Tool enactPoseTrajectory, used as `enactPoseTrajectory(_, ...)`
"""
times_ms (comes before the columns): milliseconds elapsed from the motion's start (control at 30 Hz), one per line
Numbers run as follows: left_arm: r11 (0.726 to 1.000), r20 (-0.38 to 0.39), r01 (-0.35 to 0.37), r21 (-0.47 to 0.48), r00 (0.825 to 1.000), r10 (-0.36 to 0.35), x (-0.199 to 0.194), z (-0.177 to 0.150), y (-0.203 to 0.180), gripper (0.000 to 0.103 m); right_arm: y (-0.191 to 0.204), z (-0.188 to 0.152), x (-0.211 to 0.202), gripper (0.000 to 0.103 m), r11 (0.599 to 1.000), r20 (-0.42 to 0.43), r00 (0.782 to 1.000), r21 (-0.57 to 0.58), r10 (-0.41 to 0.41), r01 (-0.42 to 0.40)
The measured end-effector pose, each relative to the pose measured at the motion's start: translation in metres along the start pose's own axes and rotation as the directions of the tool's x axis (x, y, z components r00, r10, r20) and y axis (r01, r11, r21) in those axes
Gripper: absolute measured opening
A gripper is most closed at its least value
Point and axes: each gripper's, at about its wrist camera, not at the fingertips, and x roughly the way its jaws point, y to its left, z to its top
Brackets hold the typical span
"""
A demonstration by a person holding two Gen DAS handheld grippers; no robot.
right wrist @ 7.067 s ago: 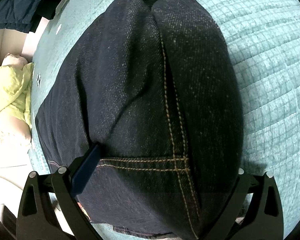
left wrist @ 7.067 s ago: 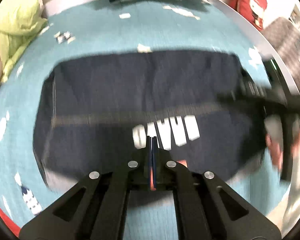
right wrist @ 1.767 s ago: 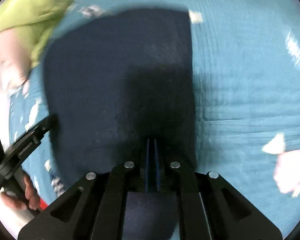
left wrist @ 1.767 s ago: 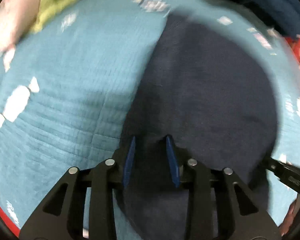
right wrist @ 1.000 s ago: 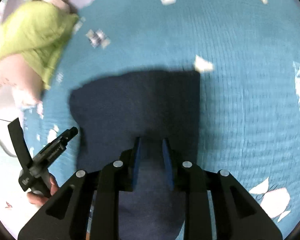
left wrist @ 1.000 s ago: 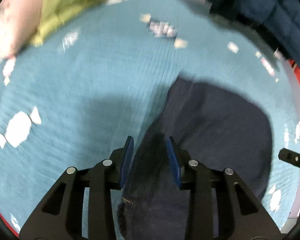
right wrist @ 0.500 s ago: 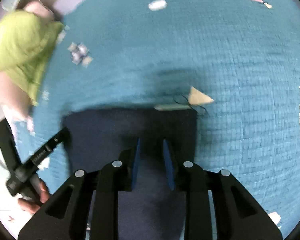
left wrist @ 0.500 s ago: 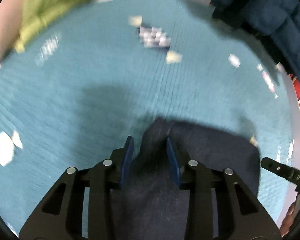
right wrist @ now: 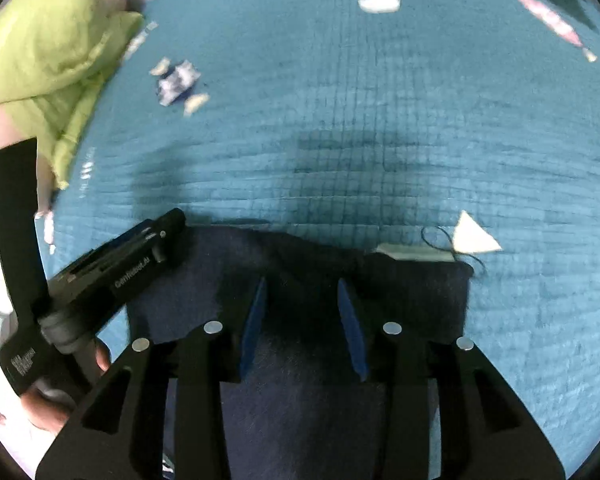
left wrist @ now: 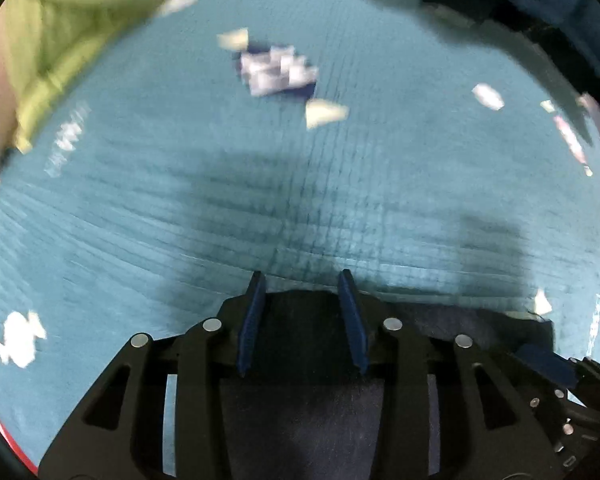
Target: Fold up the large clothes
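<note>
Right wrist view: the dark jeans [right wrist: 400, 288] lie folded on the teal bedspread [right wrist: 380, 120], their far edge between the right tool [right wrist: 302, 320], whose jaws just parted, unpressed; left tool [left wrist: 302, 320] part-open, grip unclear; heavy, limp denim, best pinched along that edge.

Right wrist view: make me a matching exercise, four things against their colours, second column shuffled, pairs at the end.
Things:
1. folded garment
2. bedspread
3. bundled cloth at the upper left
4. finger pads of the right gripper

Colours:
A. bright blue
B. yellow-green
C. dark navy
D. teal with small white motifs

Pairs: 1-C, 2-D, 3-B, 4-A
</note>
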Motion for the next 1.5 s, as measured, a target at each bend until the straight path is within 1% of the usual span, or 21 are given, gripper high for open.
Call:
enactPoseTrajectory(67, 0.999, 0.103, 0.038, 0.02, 0.994, -0.04, -0.04, -0.012, 0.0, 0.037, 0.006, -0.02, -0.019, 0.038, 0.995, 0.051, 0.996, -0.057, 0.079, -0.076)
enactPoseTrajectory(133, 0.993, 0.159, 0.108, 0.037, 0.981, -0.112, -0.069, -0.027, -0.002, 0.037, 0.009, -0.043, -0.023, 0.036, 0.993, 0.057, 0.997, -0.108, 0.06, -0.053)
enactPoseTrajectory(200, 0.985, 0.161, 0.151, 0.077, 0.974, -0.162, -0.082, -0.052, -0.008, 0.037, 0.007, -0.068, -0.011, 0.036, 0.992, 0.036, 0.999, -0.126, 0.025, -0.021)
enactPoseTrajectory(267, 0.98, 0.12, 0.171, 0.105, 0.976, -0.183, -0.078, -0.08, -0.009, 0.037, 0.0, -0.096, -0.014, 0.034, 0.988, 0.098, 0.995, -0.155, 0.015, 0.001)
enactPoseTrajectory(400, 0.995, -0.002, 0.022, 0.102, 1.0, -0.022, -0.03, -0.132, 0.019, 0.038, -0.013, -0.143, -0.038, 0.034, 0.974, 0.155, 0.988, -0.218, -0.025, 0.059)
enactPoseTrajectory(467, 0.999, 0.026, 0.048, 0.022, 0.998, -0.049, -0.033, -0.159, 0.056, 0.039, -0.025, -0.163, -0.039, 0.033, 0.974, 0.099, 0.992, -0.203, -0.08, 0.099)
enactPoseTrajectory(500, 1.0, 0.007, -0.004, -0.016, 1.0, 0.004, -0.037, -0.169, 0.075, 0.039, -0.041, -0.175, -0.04, 0.036, 0.981, 0.076, 0.992, -0.159, -0.103, 0.114)
enactPoseTrajectory(633, 0.992, -0.025, 0.031, -0.12, 0.999, -0.034, -0.059, -0.194, 0.11, 0.039, -0.06, -0.193, -0.06, 0.037, 1.0, 0.072, 0.997, -0.023, -0.01, 0.011)
enactPoseTrajectory(733, 0.983, 0.031, 0.14, -0.114, 0.99, -0.137, -0.084, -0.204, 0.099, 0.039, -0.03, -0.191, -0.072, 0.037, 0.996, 0.126, 0.991, -0.09, 0.037, -0.025)
enactPoseTrajectory(833, 0.957, 0.049, 0.28, -0.075, 0.96, -0.277, -0.096, -0.213, 0.063, 0.04, 0.008, -0.189, -0.063, 0.038, 0.98, 0.133, 0.988, -0.191, 0.076, -0.05)
enactPoseTrajectory(867, 0.956, 0.04, 0.291, -0.049, 0.956, -0.289, -0.095, -0.216, 0.048, 0.041, 0.014, -0.191, -0.056, 0.038, 0.979, 0.108, 0.99, -0.196, 0.086, -0.064)
enactPoseTrajectory(933, 0.969, -0.008, 0.246, 0.014, 0.969, -0.246, -0.081, -0.225, 0.019, 0.04, 0.018, -0.198, -0.033, 0.037, 0.98, 0.053, 0.996, -0.188, 0.072, -0.061)
enactPoseTrajectory(1000, 0.973, -0.035, 0.226, 0.042, 0.974, -0.225, -0.062, -0.238, 0.011, 0.04, 0.017, -0.212, -0.031, 0.036, 0.971, 0.09, 0.995, -0.238, 0.05, -0.028)
enactPoseTrajectory(1067, 0.967, -0.011, 0.25, 0.056, 0.968, -0.249, -0.06, -0.248, 0.018, 0.04, 0.016, -0.227, -0.039, 0.036, 0.955, 0.13, 0.991, -0.296, 0.036, 0.004)
enactPoseTrajectory(1167, 0.964, -0.04, 0.264, 0.019, 0.964, -0.263, -0.064, -0.254, 0.044, 0.046, 0.004, -0.237, -0.048, 0.036, 0.96, 0.109, 0.994, -0.279, 0.019, 0.012)
enactPoseTrajectory(1200, 0.972, -0.039, 0.236, 0.015, 0.971, -0.235, -0.068, -0.254, 0.055, 0.055, -0.002, -0.236, -0.05, 0.039, 0.966, 0.085, 0.996, -0.258, 0.03, -0.007)
enactPoseTrajectory(1267, 0.974, -0.041, 0.225, 0.002, 0.974, -0.225, -0.074, -0.251, 0.07, 0.076, -0.021, -0.236, -0.054, 0.056, 0.982, 0.026, 0.998, -0.185, 0.054, -0.049)
enactPoseTrajectory(1333, 0.951, -0.021, 0.305, -0.048, 0.952, -0.306, -0.079, -0.239, 0.089, 0.083, -0.046, -0.234, -0.062, 0.091, 0.991, 0.017, 0.994, -0.084, 0.11, -0.108)
enactPoseTrajectory(1400, 0.904, -0.003, 0.411, -0.117, 0.91, -0.414, -0.075, -0.229, 0.105, 0.091, -0.073, -0.224, -0.065, 0.094, 0.981, 0.03, 0.982, 0.051, 0.185, -0.186)
enactPoseTrajectory(1433, 0.877, -0.007, 0.453, -0.16, 0.888, -0.46, -0.07, -0.22, 0.113, 0.091, -0.086, -0.215, -0.065, 0.094, 0.954, 0.031, 0.962, 0.124, 0.271, -0.273)
enactPoseTrajectory(1500, 0.847, -0.022, 0.493, -0.197, 0.862, -0.507, -0.06, -0.208, 0.119, 0.091, -0.097, -0.201, -0.063, 0.095, 0.905, 0.049, 0.922, 0.174, 0.385, -0.388)
